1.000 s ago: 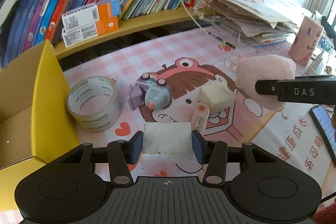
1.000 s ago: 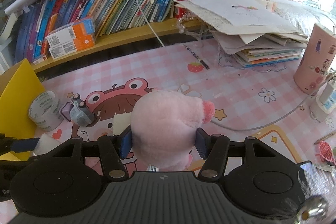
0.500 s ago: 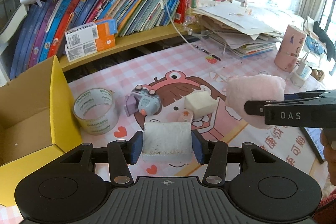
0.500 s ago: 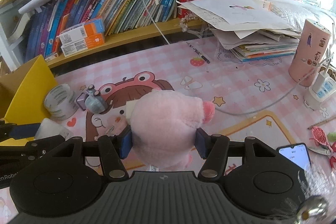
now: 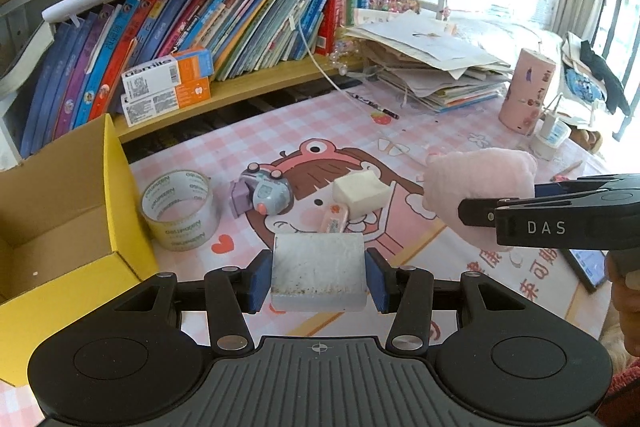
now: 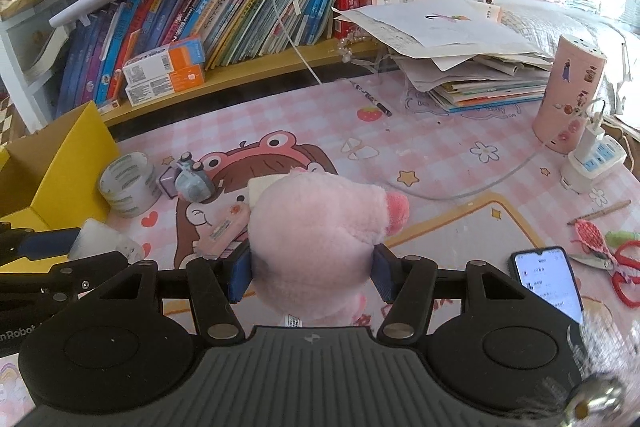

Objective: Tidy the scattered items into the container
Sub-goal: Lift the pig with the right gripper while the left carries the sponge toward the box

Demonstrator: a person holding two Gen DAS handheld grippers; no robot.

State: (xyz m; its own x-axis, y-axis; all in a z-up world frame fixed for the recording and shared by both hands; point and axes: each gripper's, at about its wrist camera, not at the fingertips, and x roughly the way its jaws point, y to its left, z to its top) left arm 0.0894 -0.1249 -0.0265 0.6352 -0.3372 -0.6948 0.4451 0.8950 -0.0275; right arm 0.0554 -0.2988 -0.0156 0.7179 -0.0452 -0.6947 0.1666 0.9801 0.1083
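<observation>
At the bottom centre of the left wrist view, the left gripper [image 5: 318, 277] has its blue pads pressed against both sides of a white, speckled block [image 5: 318, 269], held clear above the pink cartoon mat [image 5: 400, 131]. At the right edge of that view the right gripper [image 5: 476, 215] reaches in with a pink plush toy [image 5: 478, 183] clamped at its tip. In the right wrist view the same toy [image 6: 316, 235] fills the lower centre, squeezed between the two pads of the right gripper [image 6: 312, 269], jaws partly apart around its soft body.

Just beyond the block, in the middle of the left view, a small pink tube [image 5: 334, 223] lies on the mat, touching or nearly touching a cream sponge block [image 5: 360, 193]. To the left of these sit a grey-and-purple toy [image 5: 262, 193] and a roll of clear tape [image 5: 180, 213].

At the left edge stands the open cardboard box [image 5: 60, 211] with yellow flaps; what shows of its inside looks bare.

Farther back, at the upper right, a stack of papers [image 5: 432, 67] and a pink cylinder [image 5: 526, 89] rest on the mat. Across the top, a wooden shelf [image 5: 256, 87] carries leaning books [image 5: 224, 27] and two orange-and-white cartons [image 5: 168, 87].
</observation>
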